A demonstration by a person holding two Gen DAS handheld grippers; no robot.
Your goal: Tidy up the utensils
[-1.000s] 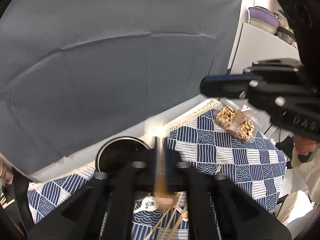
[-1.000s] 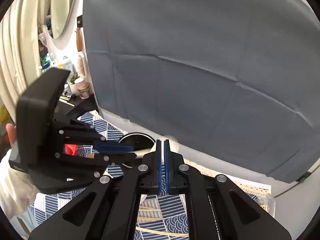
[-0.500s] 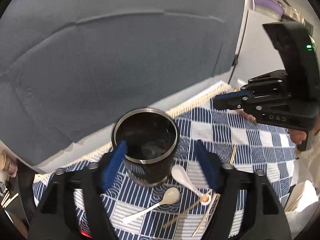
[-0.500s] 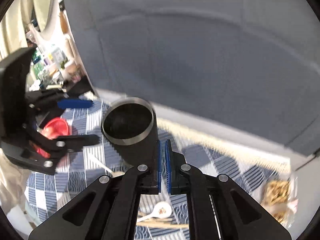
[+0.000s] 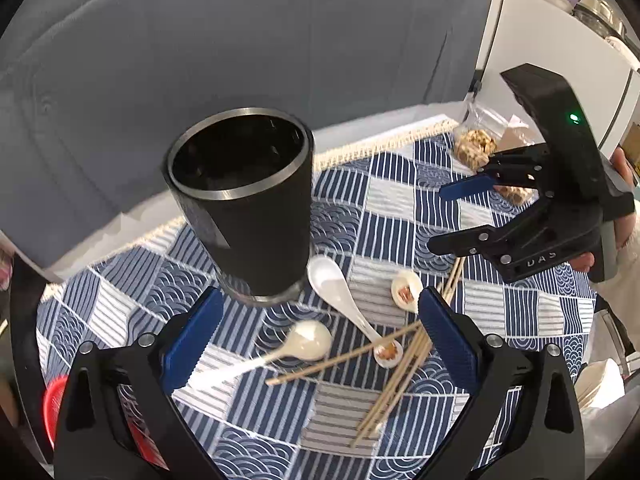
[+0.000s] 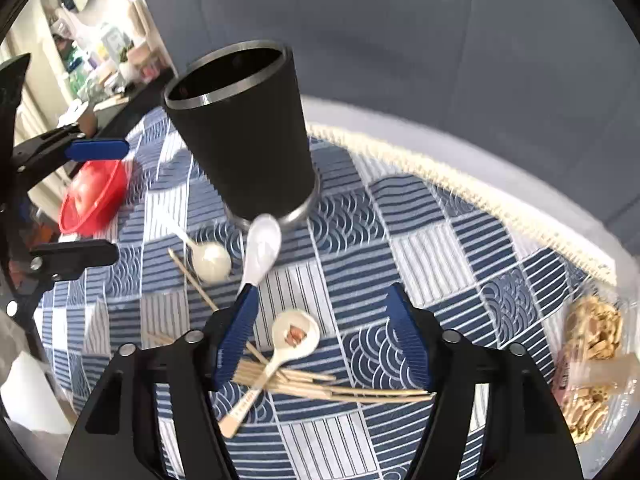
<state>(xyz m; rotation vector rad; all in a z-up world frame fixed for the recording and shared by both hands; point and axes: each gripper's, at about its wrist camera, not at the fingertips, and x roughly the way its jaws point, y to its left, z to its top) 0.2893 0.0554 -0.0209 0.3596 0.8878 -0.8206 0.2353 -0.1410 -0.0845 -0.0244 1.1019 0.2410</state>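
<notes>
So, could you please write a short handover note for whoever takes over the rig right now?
Left gripper: jaws opening, nothing between them, above the spoons.
Right gripper: jaws opening, empty, over the patterned spoon.
Black cup stands upright on the blue checked cloth; no utensil shows inside it.
White spoon, cream spoon, patterned spoon and chopsticks lie loose on the cloth in front of the cup.
Done: nothing sorted yet.
Left: probably gather the spoons and chopsticks into the cup.
</notes>
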